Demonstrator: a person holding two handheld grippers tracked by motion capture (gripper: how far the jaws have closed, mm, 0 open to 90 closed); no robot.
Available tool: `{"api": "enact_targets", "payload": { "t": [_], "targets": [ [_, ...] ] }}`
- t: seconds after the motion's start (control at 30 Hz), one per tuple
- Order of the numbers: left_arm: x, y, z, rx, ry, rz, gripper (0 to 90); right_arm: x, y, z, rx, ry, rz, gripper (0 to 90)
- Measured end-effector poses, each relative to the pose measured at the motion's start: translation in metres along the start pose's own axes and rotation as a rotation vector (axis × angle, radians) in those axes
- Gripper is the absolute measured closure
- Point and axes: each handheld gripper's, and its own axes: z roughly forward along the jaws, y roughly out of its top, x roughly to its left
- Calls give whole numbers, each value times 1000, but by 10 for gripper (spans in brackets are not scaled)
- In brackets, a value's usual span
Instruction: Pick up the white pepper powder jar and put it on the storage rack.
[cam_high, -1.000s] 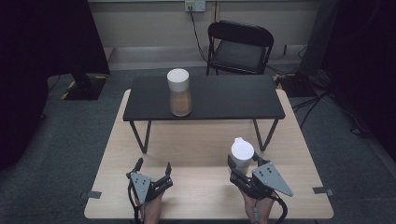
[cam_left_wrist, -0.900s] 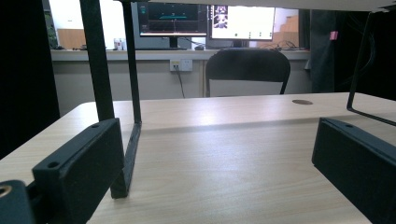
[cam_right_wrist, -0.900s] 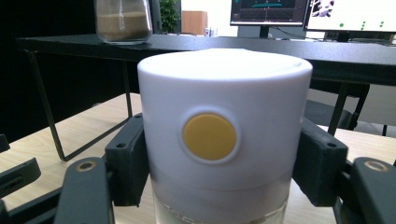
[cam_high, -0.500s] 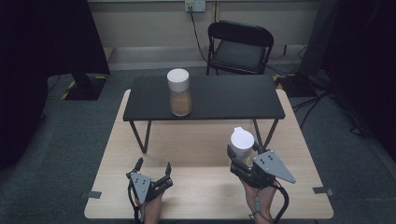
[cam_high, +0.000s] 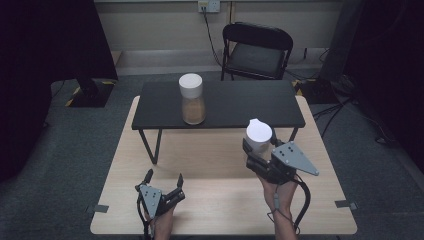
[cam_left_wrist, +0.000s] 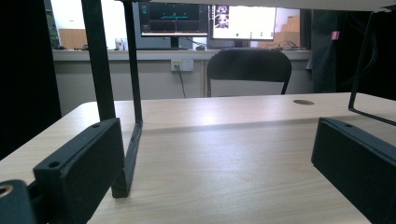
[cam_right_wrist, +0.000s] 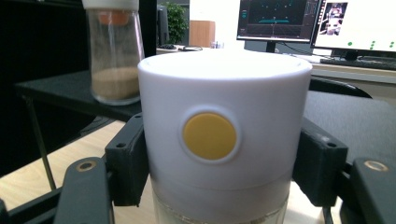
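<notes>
While my right gripper (cam_high: 257, 150) clamps a white-lidded jar (cam_high: 259, 136) with a yellow button, I hold it above the wooden table (cam_high: 220, 210), near the black riser shelf (cam_high: 235, 105) bearing a second jar (cam_high: 192, 99). My left gripper (cam_high: 162, 181) rests spread wide, holding nothing.
</notes>
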Motion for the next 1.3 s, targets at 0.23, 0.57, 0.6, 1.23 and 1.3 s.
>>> {"api": "enact_targets", "payload": {
  "t": [0.23, 0.57, 0.6, 1.23, 1.3],
  "targets": [
    [0, 0, 0, 0, 0, 0, 21, -1, 21, 14, -22, 23, -17, 305],
    [0, 0, 0, 0, 3, 0, 22, 3, 53, 38, -44, 21, -36, 305],
    [-1, 0, 0, 0, 3, 0, 22, 4, 56, 40, -47, 18, -35, 305],
    [-1, 0, 0, 0, 4, 0, 24, 22, 71, 92, -15, -74, 14, 305],
    [-1, 0, 0, 0, 4, -1, 24, 24, 72, 96, -10, -79, 17, 305]
  ]
}}
